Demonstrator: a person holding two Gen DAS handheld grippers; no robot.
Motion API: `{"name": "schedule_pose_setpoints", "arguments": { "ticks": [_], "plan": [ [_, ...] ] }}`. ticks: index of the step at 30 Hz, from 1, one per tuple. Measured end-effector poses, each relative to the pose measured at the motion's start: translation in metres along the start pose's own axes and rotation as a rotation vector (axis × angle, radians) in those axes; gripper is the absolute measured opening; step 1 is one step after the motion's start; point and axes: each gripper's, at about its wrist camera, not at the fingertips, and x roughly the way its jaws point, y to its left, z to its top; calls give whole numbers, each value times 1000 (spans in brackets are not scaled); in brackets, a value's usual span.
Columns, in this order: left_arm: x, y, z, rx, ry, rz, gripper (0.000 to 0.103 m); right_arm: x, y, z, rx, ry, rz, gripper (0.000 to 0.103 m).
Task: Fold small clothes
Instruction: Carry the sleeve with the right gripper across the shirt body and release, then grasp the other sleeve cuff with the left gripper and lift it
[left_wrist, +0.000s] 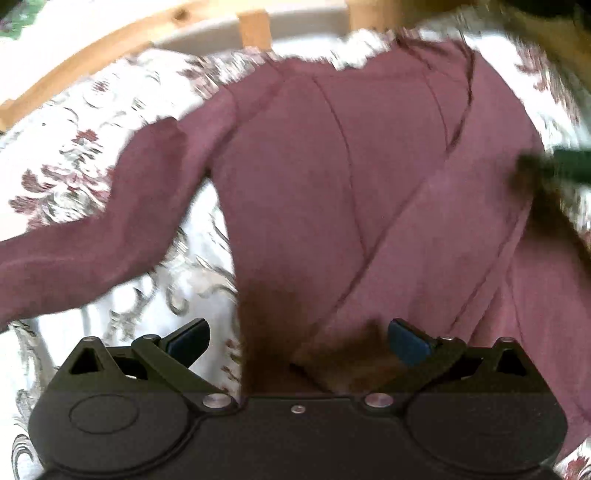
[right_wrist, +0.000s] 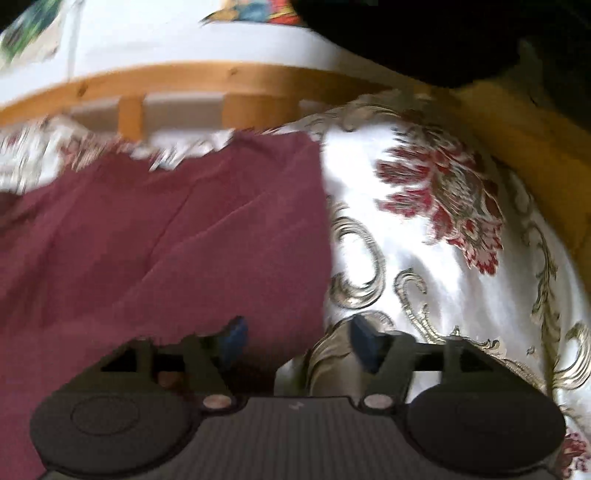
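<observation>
I see the maroon long-sleeved knit top (left_wrist: 332, 184) spread on the white floral satin bedspread (right_wrist: 443, 258). My left gripper (left_wrist: 297, 338) gapes over its hem at six o'clock; my right gripper (right_wrist: 295, 339) stands parted, straddling the edge, gripping nothing.

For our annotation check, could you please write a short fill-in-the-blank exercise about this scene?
1. The garment spread on the bedspread is ____ in colour.
2. The bedspread is white with a ____ pattern.
3. Behind the bed runs a frame made of ____.
4. The fingers of the right gripper stand ____, gripping nothing.

Missing words: maroon; floral; wood; open
</observation>
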Motion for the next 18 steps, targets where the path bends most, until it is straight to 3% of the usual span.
{"name": "schedule_pose_setpoints", "arguments": {
  "ticks": [4,9,13,16,18],
  "plan": [
    [-29,22,2,-97,-138,87,102,-26,6,0,52,-40,91,99],
    [-73,76,2,-306,-279,202,102,-74,5,9,146,-119,184,102],
    [-106,138,0,-503,-335,176,102,-112,6,7,230,-157,252,103],
    [-124,172,1,-473,-349,175,102,-140,11,4,270,-184,303,103],
    [-131,193,2,-404,-332,223,102,-156,16,3,259,-203,323,103]
  ]
}}
